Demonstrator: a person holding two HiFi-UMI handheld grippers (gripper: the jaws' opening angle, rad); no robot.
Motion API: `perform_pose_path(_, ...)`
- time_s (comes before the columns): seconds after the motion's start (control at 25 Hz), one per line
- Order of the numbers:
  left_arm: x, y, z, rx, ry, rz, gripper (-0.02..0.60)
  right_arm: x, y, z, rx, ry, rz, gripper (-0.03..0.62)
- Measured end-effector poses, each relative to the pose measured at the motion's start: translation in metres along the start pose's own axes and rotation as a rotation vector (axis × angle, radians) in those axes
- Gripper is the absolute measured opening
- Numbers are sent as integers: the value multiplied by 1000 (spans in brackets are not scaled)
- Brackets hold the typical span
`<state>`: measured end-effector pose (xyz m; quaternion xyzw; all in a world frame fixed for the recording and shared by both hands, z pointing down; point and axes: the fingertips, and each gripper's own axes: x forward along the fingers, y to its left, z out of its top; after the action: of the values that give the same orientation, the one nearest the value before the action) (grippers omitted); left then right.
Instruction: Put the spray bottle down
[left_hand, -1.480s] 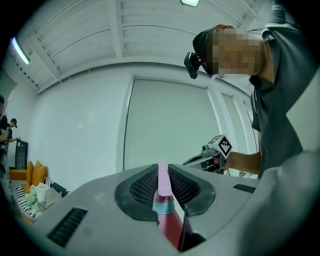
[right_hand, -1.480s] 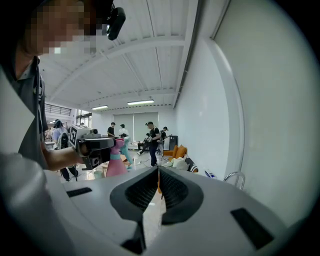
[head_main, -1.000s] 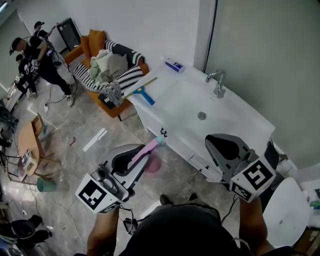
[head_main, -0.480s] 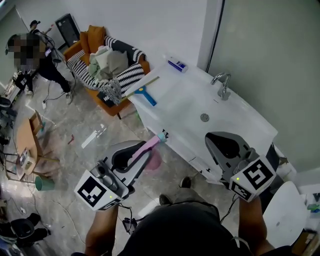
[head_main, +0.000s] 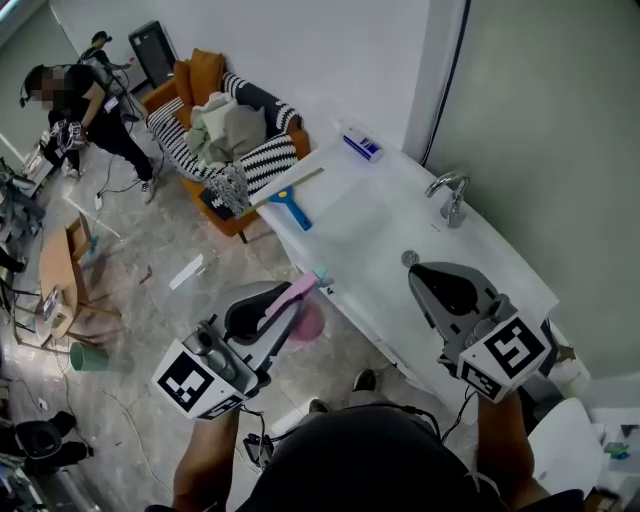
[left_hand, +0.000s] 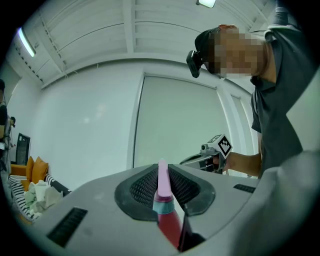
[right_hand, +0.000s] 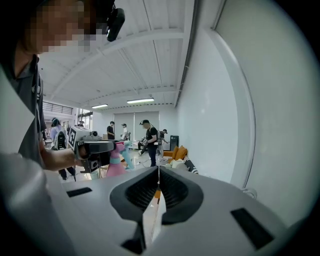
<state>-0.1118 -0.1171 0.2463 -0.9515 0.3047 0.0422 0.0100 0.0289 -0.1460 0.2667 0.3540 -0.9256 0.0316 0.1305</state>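
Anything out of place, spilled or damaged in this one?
Nothing spilled or broken. The spray bottle is clamped in the left gripper, beside the counter. Only mess: clothes heaped on the sofa, a white strip on the floor.

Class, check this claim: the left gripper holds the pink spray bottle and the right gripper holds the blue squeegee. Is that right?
No. The right gripper holds nothing: the right gripper view shows its jaws together and empty. The blue squeegee lies on the white counter. The left gripper does hold the pink spray bottle.
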Motion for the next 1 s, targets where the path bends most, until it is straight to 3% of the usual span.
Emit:
perform_pose_path(0.44, 56, 11, -14, 2, 32, 41, 61, 3, -60, -12, 17, -15, 33, 11)
perform_pose_path(1.0, 88, 55, -24, -38, 53, -44, 61, 36, -88, -19, 76, 26, -30, 11)
